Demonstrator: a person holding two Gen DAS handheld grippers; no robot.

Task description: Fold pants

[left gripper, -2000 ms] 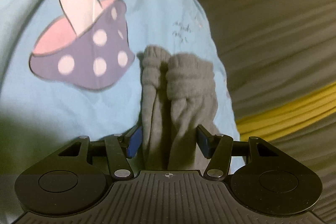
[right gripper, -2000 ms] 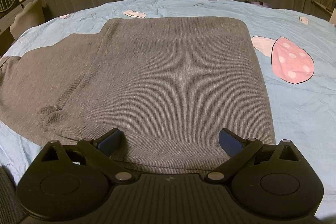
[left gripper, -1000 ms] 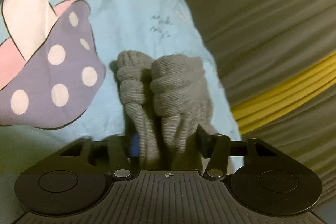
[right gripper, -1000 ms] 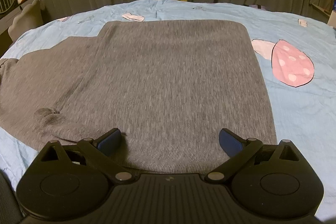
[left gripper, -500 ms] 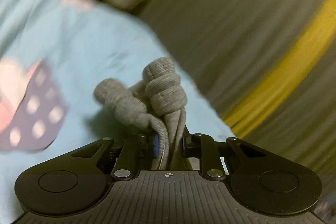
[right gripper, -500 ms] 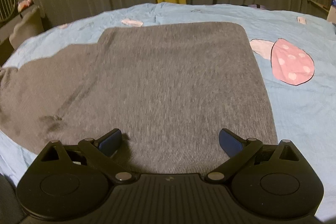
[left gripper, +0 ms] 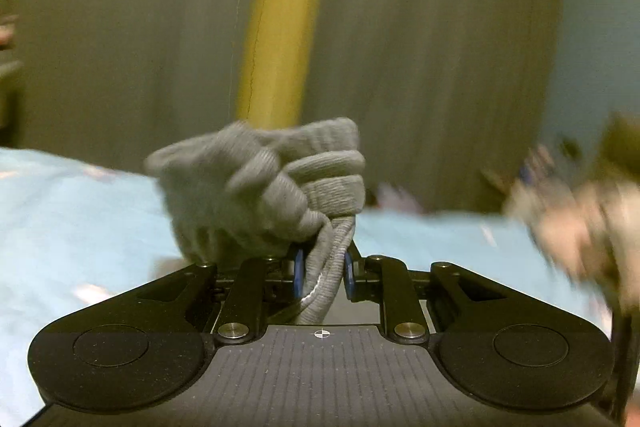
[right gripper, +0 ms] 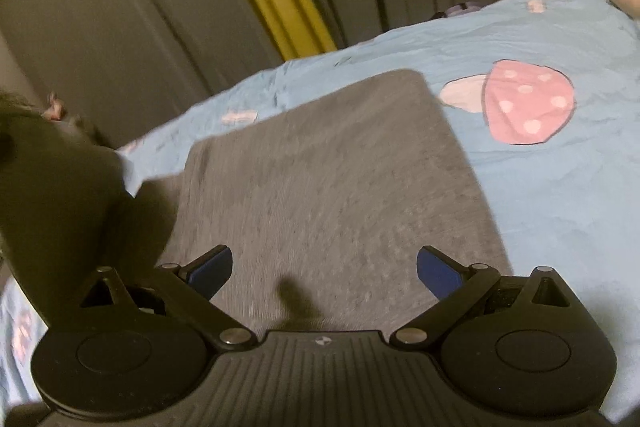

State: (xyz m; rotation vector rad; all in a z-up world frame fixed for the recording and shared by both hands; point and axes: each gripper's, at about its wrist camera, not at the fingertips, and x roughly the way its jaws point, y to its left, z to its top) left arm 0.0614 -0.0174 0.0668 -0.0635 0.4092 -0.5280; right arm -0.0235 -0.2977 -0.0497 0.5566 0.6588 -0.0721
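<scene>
Left wrist view, left gripper [left gripper: 321, 273] clamped on bunched cuffs of the grey pants [left gripper: 276, 187], held above the blue sheet [left gripper: 80, 211]; right gripper [right gripper: 324, 267] spread wide, pants body seen flat on the sheet beneath.

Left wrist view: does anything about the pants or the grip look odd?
The left gripper pinches both ribbed pant cuffs in a crumpled bunch, unevenly stacked. The frame is motion-blurred; no damage shows.

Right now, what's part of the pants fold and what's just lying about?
In the job:
- grey pants
- bunched pant cuffs, clamped in the left hand-held gripper
- right hand-held gripper, open over the pants

Lying about:
- blue mushroom-print bedsheet
- curtains
</scene>
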